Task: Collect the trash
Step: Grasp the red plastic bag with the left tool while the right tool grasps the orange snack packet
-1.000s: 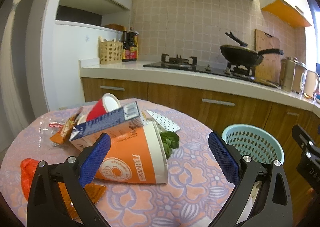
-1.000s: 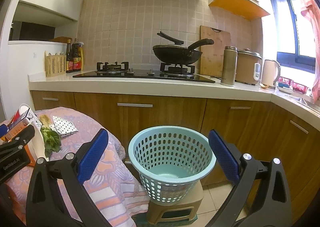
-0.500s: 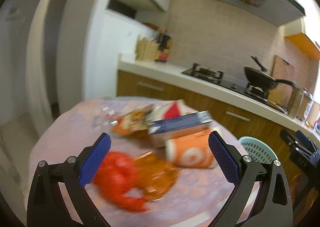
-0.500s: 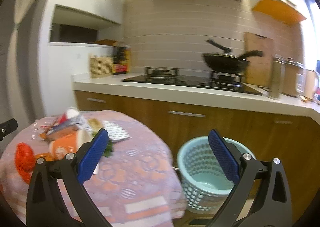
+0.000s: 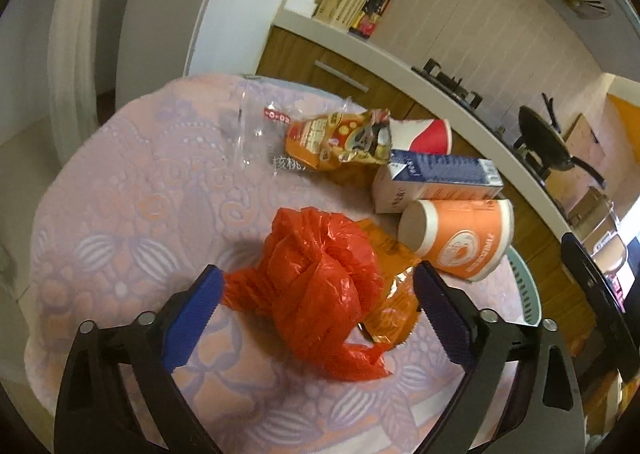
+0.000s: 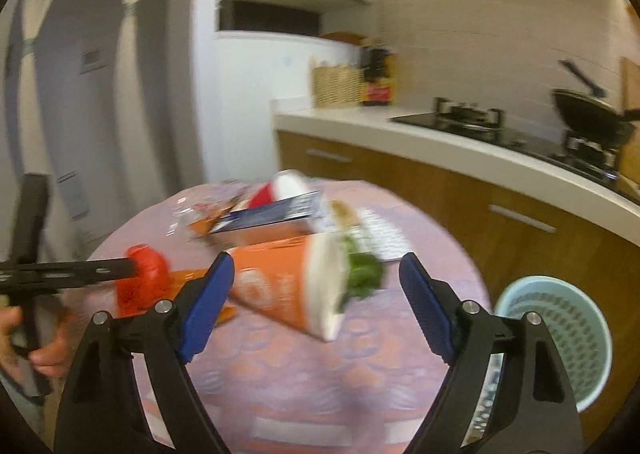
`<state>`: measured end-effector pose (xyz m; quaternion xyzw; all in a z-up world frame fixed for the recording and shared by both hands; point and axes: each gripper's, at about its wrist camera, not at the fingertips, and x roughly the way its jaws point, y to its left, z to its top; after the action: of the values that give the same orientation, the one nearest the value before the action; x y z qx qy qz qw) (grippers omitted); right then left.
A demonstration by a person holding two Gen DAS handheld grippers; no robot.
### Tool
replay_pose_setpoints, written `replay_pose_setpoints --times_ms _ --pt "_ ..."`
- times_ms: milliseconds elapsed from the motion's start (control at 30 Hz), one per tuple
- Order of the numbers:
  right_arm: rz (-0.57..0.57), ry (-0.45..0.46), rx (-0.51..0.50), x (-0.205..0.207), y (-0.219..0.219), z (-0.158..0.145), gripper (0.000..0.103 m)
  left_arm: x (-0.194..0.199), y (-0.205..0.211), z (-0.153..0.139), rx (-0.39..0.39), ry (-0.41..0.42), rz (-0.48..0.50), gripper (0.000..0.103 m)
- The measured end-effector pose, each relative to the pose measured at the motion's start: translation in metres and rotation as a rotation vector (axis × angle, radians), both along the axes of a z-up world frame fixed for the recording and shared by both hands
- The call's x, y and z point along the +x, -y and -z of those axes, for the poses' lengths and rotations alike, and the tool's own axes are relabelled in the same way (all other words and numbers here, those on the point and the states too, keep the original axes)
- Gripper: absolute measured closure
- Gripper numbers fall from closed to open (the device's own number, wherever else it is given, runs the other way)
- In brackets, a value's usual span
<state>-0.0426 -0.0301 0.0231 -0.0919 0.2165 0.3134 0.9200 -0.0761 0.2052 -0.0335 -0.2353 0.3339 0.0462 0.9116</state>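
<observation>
Both grippers are closing with nothing pressed yet: the left gripper [image 5: 316, 310] straddles the crumpled red plastic bag [image 5: 320, 286], the right gripper [image 6: 316, 294] the toppled orange paper cup [image 6: 288, 286]. Thin plastic may slip, or snag the orange wrapper [image 5: 394, 294] beneath; the cup could roll. Round table [image 5: 132, 190] edge lies close; pale-blue mesh basket [image 6: 560, 330] stands just right, unobstructed.

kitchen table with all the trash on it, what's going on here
A person holds a gripper in each hand over the round floral-cloth table. The left gripper is closing around the crumpled red plastic bag, not yet pressing it. The right gripper is closing toward the tipped orange paper cup. The pale blue plastic basket waits beside the table.
</observation>
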Motion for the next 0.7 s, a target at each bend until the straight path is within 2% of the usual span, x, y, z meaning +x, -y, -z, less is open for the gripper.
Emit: replay_pose_setpoints --times_ms 133,200,267,300,433,533,700 --pt "-0.112 -0.052 -0.018 -0.006 -0.032 0.008 0.023 0.012 0.006 0.006 0.045 -0.032 -0.015 0.028" --pt "-0.142 -0.088 -0.032 -0.005 -0.047 0.014 0.023 0.016 0.007 0.007 0.066 -0.047 -0.026 0.031" --pt "-0.166 -0.112 -0.045 -0.003 -0.060 0.020 0.023 0.016 0.007 0.005 0.068 -0.027 -0.026 0.045" --pt "-0.173 -0.122 -0.052 -0.001 -0.065 0.023 0.023 0.015 0.007 0.005 0.059 -0.020 -0.023 0.048" --pt "-0.206 -0.164 -0.094 0.001 -0.088 0.037 0.023 0.009 0.007 0.007 0.052 0.005 -0.020 0.052" --pt "-0.215 -0.239 -0.111 0.008 -0.098 0.050 0.023 0.003 0.006 0.004 0.042 0.042 -0.030 0.054" --pt "-0.209 -0.305 -0.172 0.017 -0.111 0.065 0.023 -0.020 -0.011 -0.001 -0.048 0.170 -0.077 0.055"
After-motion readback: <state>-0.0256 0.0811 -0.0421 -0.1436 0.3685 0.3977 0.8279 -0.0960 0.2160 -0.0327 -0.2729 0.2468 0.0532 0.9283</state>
